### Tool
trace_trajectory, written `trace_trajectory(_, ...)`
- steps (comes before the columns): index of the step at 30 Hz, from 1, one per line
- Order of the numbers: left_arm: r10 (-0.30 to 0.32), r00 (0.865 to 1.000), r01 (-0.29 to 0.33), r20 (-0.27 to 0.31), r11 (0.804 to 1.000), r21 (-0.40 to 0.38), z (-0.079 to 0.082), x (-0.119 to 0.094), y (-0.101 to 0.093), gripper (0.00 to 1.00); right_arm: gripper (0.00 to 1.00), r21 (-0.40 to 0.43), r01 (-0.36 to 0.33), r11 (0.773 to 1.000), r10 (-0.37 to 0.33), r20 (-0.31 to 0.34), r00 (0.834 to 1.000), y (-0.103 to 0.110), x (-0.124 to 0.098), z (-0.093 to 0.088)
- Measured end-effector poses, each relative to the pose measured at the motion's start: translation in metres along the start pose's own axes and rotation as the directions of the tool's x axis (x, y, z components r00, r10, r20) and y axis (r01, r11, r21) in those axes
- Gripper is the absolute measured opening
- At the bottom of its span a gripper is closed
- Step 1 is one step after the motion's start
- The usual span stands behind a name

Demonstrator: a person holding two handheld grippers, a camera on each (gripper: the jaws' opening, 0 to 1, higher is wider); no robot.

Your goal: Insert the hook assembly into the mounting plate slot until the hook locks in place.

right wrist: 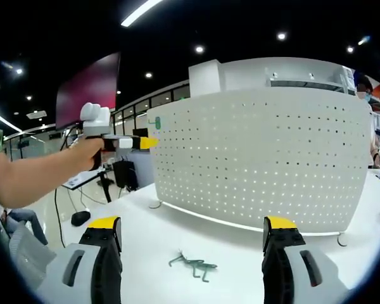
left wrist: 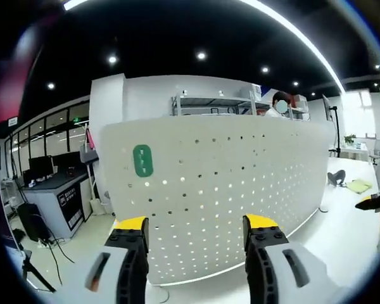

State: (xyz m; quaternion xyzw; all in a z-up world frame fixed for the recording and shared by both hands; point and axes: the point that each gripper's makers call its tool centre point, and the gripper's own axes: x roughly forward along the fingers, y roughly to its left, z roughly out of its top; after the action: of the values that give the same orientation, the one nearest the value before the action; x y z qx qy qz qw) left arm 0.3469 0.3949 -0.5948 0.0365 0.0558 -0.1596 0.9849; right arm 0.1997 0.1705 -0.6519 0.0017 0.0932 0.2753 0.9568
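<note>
A white perforated mounting plate [left wrist: 228, 183] stands upright on the white table [left wrist: 342, 234]. A green oval hook piece [left wrist: 142, 160] sits on its upper left face. My left gripper [left wrist: 196, 223] is open, its yellow-tipped jaws wide apart in front of the plate with nothing between them. In the right gripper view the same plate [right wrist: 259, 158] stands behind green wire hooks [right wrist: 193, 265] lying loose on the table. My right gripper [right wrist: 193, 223] is open above them. A hand holds the left gripper [right wrist: 145, 143] close to the green piece [right wrist: 155, 122] at the plate's left edge.
A person [left wrist: 280, 104] and a metal shelf [left wrist: 209, 104] are behind the plate. Desks with monitors [left wrist: 47, 168] stand at the left. A black item [left wrist: 335, 177] and a yellow-green item [left wrist: 359, 185] lie on the table at the right, near the right gripper's tip [left wrist: 373, 201].
</note>
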Motion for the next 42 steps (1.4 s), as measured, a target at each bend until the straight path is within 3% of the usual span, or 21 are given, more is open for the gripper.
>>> trace_trajectory(14, -0.097, 0.993, 0.094, -0.067, 0.995, -0.038, -0.042, -0.039, -0.037, 0.62, 0.95, 0.000, 0.009, 1.000, -0.009, -0.002, 1.000, -0.002, -0.007, -0.003)
trace_trajectory(28, -0.171, 0.978, 0.157, -0.119, 0.981, -0.115, -0.083, -0.089, -0.079, 0.61, 0.94, 0.003, 0.022, 1.000, -0.021, -0.047, 0.999, -0.003, -0.014, -0.023)
trace_trajectory(42, -0.216, 0.962, 0.192, -0.164, 0.969, -0.153, -0.112, -0.133, -0.109, 0.61, 0.93, -0.004, 0.004, 1.000, -0.004, -0.101, 0.995, -0.001, -0.015, -0.043)
